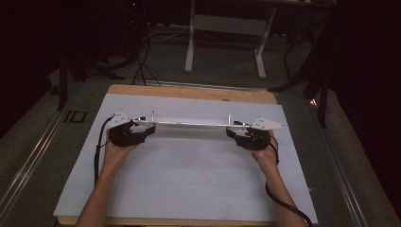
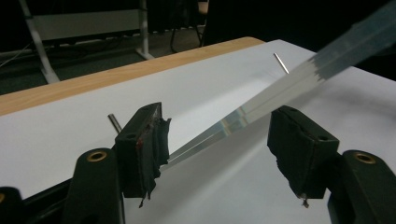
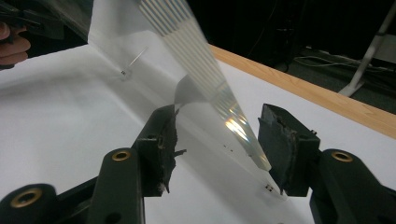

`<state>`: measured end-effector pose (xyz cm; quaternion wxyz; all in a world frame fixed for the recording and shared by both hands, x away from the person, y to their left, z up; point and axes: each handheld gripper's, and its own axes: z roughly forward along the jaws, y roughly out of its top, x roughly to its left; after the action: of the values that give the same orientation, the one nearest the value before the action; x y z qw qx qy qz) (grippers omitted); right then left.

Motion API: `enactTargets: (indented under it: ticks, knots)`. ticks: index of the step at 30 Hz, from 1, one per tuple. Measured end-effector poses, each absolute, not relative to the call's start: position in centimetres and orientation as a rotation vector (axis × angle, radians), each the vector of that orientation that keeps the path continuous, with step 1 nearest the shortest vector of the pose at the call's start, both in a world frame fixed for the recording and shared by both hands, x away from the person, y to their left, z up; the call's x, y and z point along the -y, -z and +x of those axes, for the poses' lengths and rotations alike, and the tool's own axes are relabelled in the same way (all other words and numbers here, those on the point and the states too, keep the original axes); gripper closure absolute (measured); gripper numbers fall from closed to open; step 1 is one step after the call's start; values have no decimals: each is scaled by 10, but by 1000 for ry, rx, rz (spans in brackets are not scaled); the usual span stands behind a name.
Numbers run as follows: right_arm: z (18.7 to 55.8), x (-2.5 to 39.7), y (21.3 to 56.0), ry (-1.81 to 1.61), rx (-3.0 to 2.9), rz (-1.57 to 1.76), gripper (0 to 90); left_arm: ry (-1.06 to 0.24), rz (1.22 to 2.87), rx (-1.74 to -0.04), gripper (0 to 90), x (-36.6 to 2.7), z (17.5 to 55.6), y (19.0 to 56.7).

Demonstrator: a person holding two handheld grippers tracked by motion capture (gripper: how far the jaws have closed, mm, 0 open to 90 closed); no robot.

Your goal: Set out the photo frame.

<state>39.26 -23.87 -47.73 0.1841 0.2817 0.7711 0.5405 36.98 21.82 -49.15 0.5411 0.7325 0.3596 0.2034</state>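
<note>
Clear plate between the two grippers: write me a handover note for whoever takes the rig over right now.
Left gripper: jaws open, one end of the clear plate between them; grip cannot be confirmed.
Right gripper: jaws open around the other end.
The plate spans edge-up between both grippers above the white sheet; two thin metal pins stand near its ends.
Done: both ends reached.
Left: probably close both grippers, then move the plate together.

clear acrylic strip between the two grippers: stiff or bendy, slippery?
The clear strip spans straight between the left hand-held gripper and right hand-held gripper, so probably stiff. Its glossy faces look slippery. Both jaws stand open around it.
</note>
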Motion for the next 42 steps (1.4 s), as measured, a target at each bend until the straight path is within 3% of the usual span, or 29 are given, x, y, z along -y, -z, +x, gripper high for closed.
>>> enactTargets:
  ticks: [14,42]
  knots:
    - [391,229,475,-1415,-2069,817,480,-570,1733,-913,430,-210,374,490]
    - [424,218,477,-1332,-2015,872,480,-602,1674,-997,474,-206,404,488]
